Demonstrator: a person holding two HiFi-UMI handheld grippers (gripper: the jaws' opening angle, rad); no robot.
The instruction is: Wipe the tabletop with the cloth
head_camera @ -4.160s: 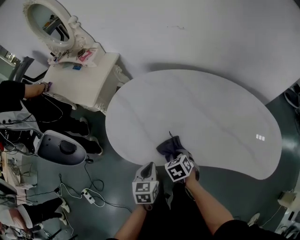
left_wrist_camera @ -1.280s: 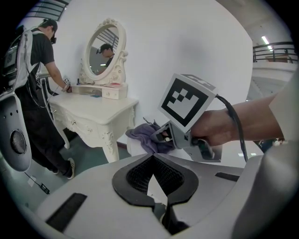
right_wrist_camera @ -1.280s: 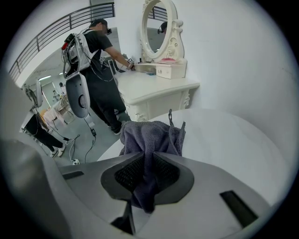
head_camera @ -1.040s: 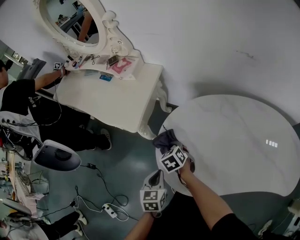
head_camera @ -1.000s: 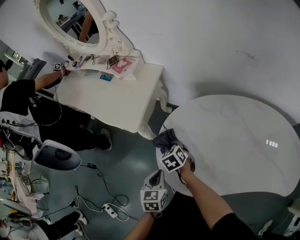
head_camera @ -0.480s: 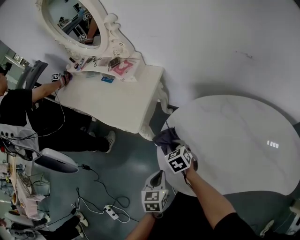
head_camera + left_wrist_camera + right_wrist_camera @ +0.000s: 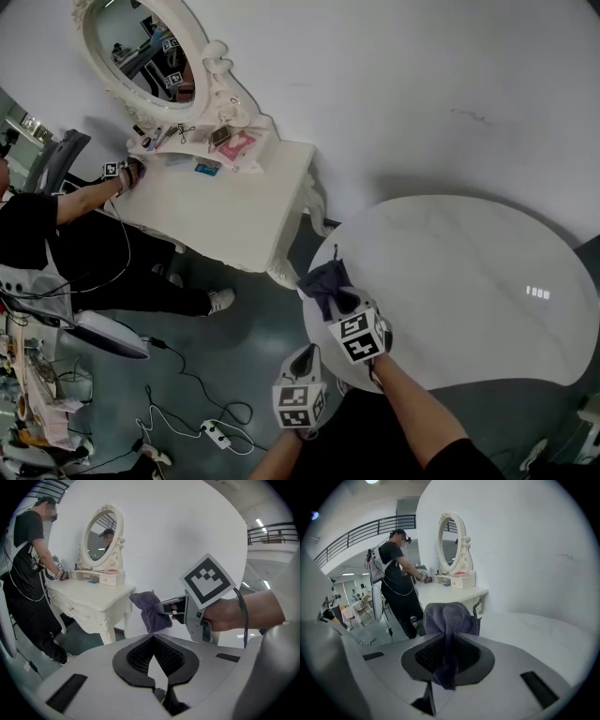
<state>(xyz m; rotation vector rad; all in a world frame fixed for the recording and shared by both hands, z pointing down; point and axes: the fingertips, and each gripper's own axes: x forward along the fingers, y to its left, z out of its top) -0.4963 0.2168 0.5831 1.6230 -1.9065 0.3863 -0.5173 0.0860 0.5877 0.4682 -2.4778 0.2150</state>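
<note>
Cloth: I see the dark purple-grey terry cloth point(image 7: 323, 278) at the left rim of the white, faintly veined oval tabletop point(image 7: 469, 281); I cannot tell whether they touch.
Right gripper: my right gripper point(image 7: 447, 660) is clamped on the cloth, with a fold trailing down between its pads.
Left gripper: my left gripper point(image 7: 158, 670) has its jaws closed together on nothing. It is off the table, just beside the right one.

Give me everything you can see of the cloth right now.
The cloth is dark purple-grey terry, soft and crumpled. The right tool is shut on one fold, a tail hanging back through its jaws while the bunched bulk droops ahead. It sits at the left edge of the white tabletop; contact with the surface can't be confirmed.
</note>
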